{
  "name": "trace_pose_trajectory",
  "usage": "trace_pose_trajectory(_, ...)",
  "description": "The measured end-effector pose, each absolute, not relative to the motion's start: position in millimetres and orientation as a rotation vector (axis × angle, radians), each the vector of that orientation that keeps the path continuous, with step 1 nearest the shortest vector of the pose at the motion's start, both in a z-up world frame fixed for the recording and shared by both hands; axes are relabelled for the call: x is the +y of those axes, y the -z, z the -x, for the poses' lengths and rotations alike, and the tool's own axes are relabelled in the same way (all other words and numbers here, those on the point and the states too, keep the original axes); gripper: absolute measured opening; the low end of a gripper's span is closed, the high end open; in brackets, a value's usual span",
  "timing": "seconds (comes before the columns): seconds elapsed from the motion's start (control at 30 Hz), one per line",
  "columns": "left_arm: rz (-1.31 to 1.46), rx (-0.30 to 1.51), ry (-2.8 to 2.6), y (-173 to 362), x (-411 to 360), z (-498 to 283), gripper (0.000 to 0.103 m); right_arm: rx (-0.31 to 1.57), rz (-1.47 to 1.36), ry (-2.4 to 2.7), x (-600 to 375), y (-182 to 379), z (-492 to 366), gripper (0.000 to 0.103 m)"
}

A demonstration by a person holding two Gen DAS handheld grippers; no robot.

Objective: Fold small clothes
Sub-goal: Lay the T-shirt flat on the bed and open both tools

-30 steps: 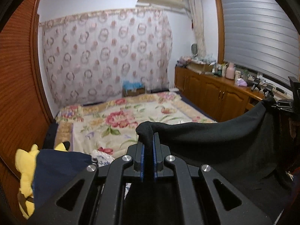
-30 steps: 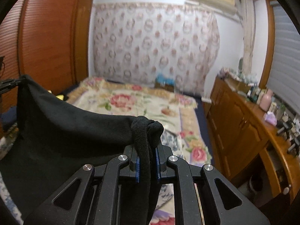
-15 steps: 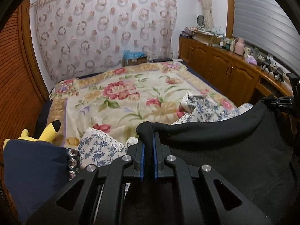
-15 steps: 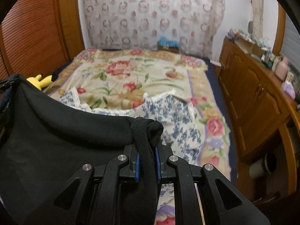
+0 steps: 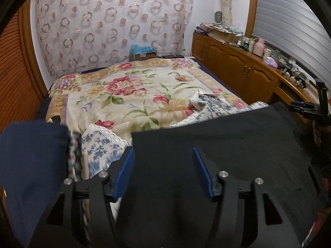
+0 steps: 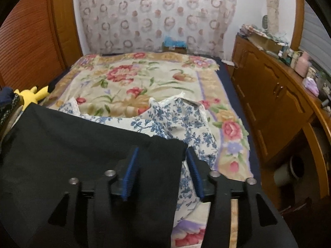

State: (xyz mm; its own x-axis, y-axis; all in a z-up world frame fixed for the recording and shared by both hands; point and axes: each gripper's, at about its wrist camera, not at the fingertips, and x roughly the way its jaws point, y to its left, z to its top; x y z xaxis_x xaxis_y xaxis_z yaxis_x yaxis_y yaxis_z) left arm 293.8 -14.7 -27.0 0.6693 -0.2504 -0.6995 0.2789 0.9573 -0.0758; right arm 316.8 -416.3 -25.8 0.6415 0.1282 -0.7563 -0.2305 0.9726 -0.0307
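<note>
Black garment [image 5: 217,140] spread in the foreground; white cloth with blue flower print [image 6: 175,115] behind it. Blanket [image 5: 134,95]: cream ground, red and pink flowers, green leaves, tan border. Curtain [image 5: 107,24]: pale pink with brown and rose rings. Yellow plush toy with black ear tips [image 6: 31,96]. Navy fabric [image 5: 31,165] at left. Cabinets [image 6: 275,97]: reddish-brown wood. Gripper pads [image 5: 126,169]: blue, on black frames.
</note>
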Motion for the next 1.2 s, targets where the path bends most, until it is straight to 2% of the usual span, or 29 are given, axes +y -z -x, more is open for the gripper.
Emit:
trace_pose_trajectory(0.27, -0.037, 0.825, 0.285, 48, -16, -247, 0.057, 0.847, 0.066, -0.206, -419, 14, -242, 0.057)
trace_pose_trajectory(0.63, -0.016, 0.888, 0.282, 78, -13, -210, 0.057, 0.936, 0.011, -0.174, -421, 37, -161, 0.057)
trace_pose_trajectory(1.2, 0.053, 0.922, 0.246, 90, -9, -198, 0.057, 0.966, -0.056, -0.171, -409, 61, -166, 0.057)
